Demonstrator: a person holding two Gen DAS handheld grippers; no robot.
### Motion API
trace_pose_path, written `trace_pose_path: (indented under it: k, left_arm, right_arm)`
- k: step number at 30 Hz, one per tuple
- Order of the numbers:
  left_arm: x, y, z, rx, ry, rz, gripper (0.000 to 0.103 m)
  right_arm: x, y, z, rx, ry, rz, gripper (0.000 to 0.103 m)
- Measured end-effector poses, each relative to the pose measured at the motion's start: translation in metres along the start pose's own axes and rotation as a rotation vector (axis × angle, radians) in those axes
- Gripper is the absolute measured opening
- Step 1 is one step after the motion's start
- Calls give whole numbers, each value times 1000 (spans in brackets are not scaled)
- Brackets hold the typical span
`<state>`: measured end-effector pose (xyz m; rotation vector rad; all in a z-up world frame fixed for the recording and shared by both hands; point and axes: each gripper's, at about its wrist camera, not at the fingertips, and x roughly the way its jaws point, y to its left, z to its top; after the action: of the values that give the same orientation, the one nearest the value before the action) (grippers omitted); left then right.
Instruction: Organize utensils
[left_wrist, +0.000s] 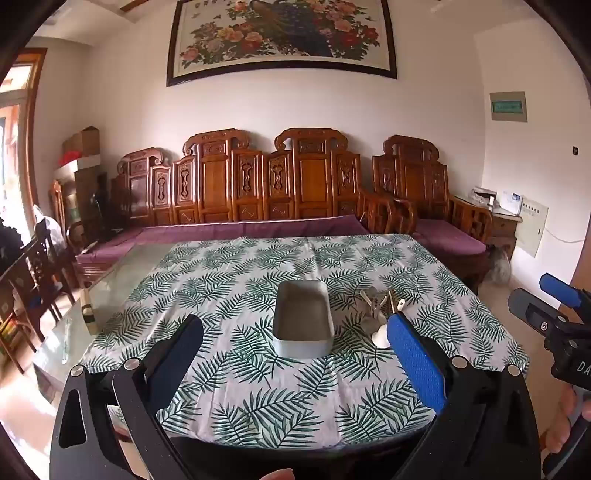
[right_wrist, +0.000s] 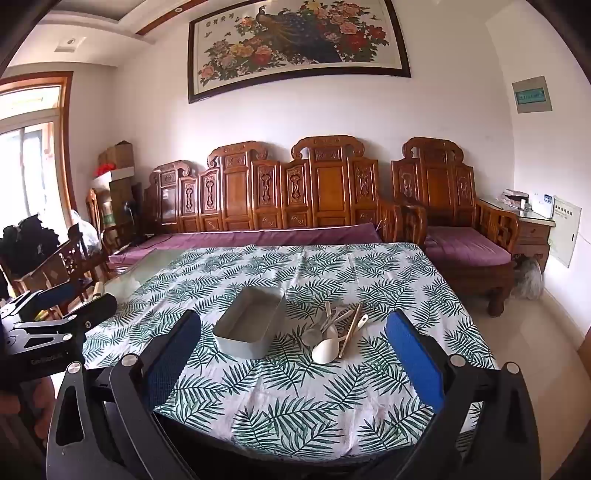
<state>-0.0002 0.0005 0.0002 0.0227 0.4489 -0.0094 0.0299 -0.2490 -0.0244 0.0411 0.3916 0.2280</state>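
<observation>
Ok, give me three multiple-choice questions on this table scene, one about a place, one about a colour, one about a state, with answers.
1. Where is the utensil pile relative to the tray, seen from the grippers?
A. inside it
B. to its right
C. to its left

2. What colour are the sofa cushions?
A. purple
B. green
C. white

3. What state is the right gripper in?
A. shut on a spoon
B. shut on nothing
C. open, holding nothing

Answers: 1 B, the pile lies on the cloth beside the tray's right wall. 2 A, both seat pads show purple. 3 C, its jaws stand wide apart above the cloth.
</observation>
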Motion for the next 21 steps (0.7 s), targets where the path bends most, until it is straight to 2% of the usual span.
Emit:
trace_pose_path:
  k: [21]
  left_arm:
    - [-2,-1,8,2,-3,-4,97]
  right_arm:
    - [-1,4,3,2,-4,5,101]
